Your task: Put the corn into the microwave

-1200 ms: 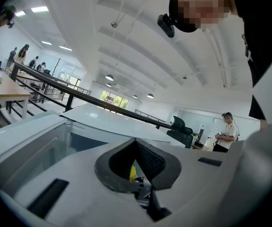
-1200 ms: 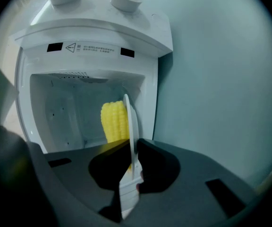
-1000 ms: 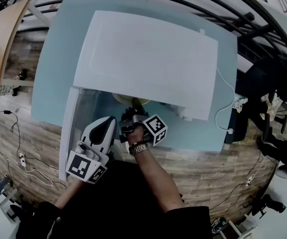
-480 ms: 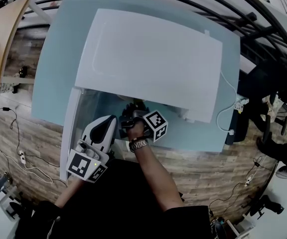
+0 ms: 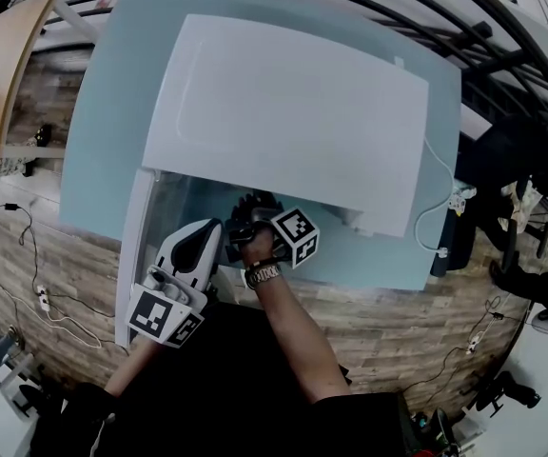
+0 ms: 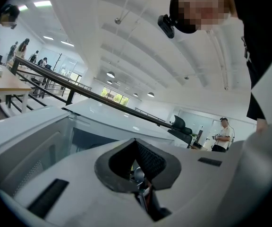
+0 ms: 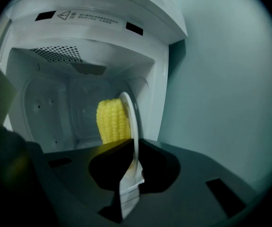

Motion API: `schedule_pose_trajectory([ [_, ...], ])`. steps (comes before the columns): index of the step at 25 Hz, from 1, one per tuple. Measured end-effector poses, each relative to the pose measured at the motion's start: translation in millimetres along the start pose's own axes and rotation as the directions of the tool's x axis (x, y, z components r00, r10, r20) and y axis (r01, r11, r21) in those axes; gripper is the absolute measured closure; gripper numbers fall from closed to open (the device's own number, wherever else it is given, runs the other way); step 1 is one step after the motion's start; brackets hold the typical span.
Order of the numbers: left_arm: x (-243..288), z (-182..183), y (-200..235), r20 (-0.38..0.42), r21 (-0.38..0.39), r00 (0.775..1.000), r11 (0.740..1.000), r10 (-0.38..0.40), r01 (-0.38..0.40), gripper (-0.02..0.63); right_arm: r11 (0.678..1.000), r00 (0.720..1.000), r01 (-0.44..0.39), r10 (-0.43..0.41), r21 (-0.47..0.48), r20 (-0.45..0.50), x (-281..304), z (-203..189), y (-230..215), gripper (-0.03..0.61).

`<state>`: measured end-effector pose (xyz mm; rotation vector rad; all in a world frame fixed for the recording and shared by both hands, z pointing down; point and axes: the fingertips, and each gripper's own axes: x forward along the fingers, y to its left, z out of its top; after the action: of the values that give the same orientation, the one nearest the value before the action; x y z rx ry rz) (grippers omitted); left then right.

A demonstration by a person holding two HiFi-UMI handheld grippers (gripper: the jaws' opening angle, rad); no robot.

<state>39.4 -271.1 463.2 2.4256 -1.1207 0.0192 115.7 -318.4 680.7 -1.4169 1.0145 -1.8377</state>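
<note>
From the head view, the white microwave (image 5: 293, 112) stands on a pale blue table (image 5: 103, 93) with its door (image 5: 133, 246) swung open at the left; the right gripper (image 5: 247, 209) reaches into the opening and the left gripper (image 5: 203, 236) hangs just beside the door. In the left gripper view its jaws are pressed together on nothing. In the right gripper view the jaws pinch the rim of a white plate (image 7: 132, 126) carrying the corn (image 7: 111, 121), at the mouth of the microwave's cavity
</note>
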Motion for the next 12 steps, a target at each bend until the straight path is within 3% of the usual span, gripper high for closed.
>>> schedule_pose_trajectory([
  [7,0.0,-3.9,0.9,-0.005,-0.005,1.000,1.000,0.003,-0.003,0.612,0.999,0.999,0.042,-0.042,-0.023,-0.030,-0.2,-3.4,-2.3,0.549],
  [12,0.3,-5.5,-0.6,-0.009,-0.004,1.000,1.000,0.000,0.000,0.611,0.999,0.998,0.047,-0.048,-0.017,-0.040,-1.2,-4.8,-6.0,0.482],
])
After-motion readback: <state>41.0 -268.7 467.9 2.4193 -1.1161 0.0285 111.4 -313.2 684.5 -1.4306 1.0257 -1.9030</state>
